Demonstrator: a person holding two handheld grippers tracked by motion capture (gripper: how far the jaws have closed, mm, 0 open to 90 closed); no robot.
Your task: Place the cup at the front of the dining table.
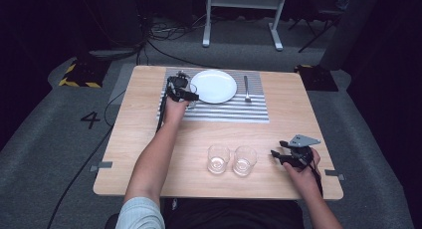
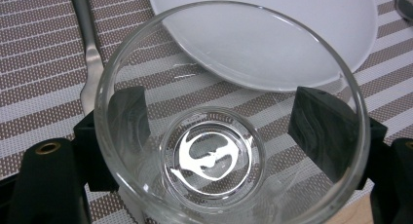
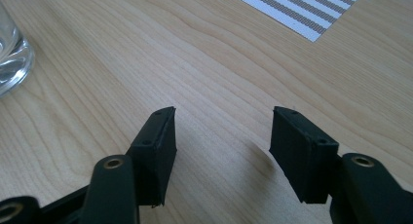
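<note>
Glass tumbler (image 2: pixel 229 121) gripped in the left tongs (image 1: pixel 188 93) on the striped placemat (image 1: pixel 234 112), just left of the white plate (image 1: pixel 214 86).

Seen along the left tongs, the pads (image 2: pixel 129 112) press both sides of the tumbler, with a utensil (image 2: pixel 87 48) lying to its left; from above, the tumbler is mostly hidden by the hand. The right tongs (image 1: pixel 278 157) rest released at the near right of the wooden counter (image 1: pixel 139 134), beside two more glasses (image 1: pixel 231 160). A fork (image 1: pixel 246 87) lies right of the plate. Grey carpet (image 1: pixel 54 124) and dark surroundings lie beyond.
</note>
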